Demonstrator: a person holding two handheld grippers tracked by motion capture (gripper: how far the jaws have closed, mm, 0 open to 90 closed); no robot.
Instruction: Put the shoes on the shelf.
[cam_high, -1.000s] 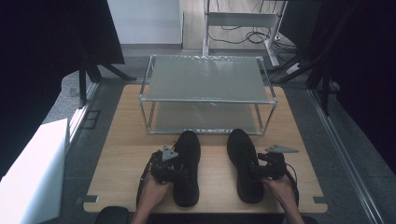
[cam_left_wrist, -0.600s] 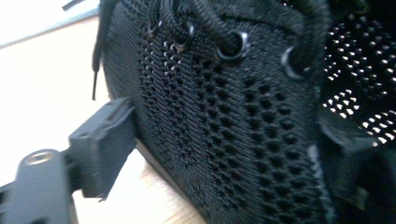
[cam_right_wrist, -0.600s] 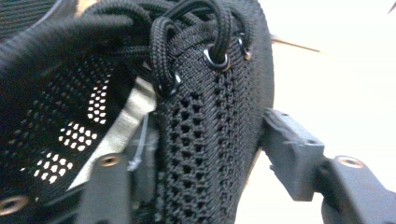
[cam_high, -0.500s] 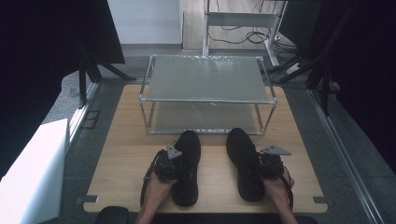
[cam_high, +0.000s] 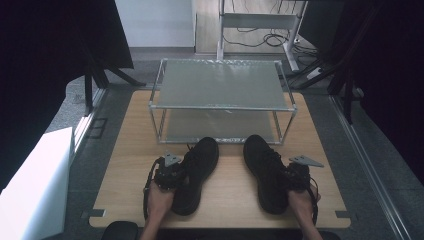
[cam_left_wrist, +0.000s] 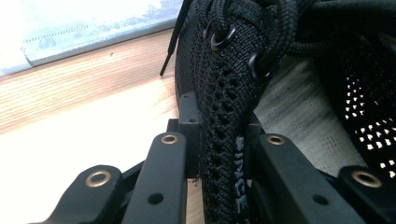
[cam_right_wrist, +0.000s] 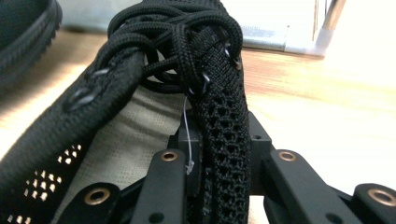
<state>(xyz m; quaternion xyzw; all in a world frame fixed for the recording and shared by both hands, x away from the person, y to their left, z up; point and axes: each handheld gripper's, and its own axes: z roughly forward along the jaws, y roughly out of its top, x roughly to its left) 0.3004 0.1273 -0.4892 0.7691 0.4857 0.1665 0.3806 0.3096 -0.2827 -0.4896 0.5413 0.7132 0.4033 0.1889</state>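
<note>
Hands come in from the bottom of the high view, and each one holds a gripper. The left gripper is clenched on the outer side wall of the left shoe. In the left gripper view its two black jaws pinch that knit wall from both sides, just below the lace holes. The right gripper does the same to the right shoe. In the right gripper view the jaws squeeze the side wall near the top lace holes, and one jaw sits inside the shoe over the pale lining. Both shoes lie on the wooden table, close to the person, side by side but apart, with their toes pointing away. Just past the toes stands a metal rack with two grey shelves, one low and one high. These shoes look light and soft. The knit cloth is thin and bends in the jaws, so I think a shoe may droop or swing at the toe when it goes up. The holes in the knit should help the jaws not slip. The laces are loose and ropey and could catch on something. The wall beside the lace holes seems a good place to hold, because a band makes it thicker there. The sole looks stiffer, but it is too wide to pinch.
</note>
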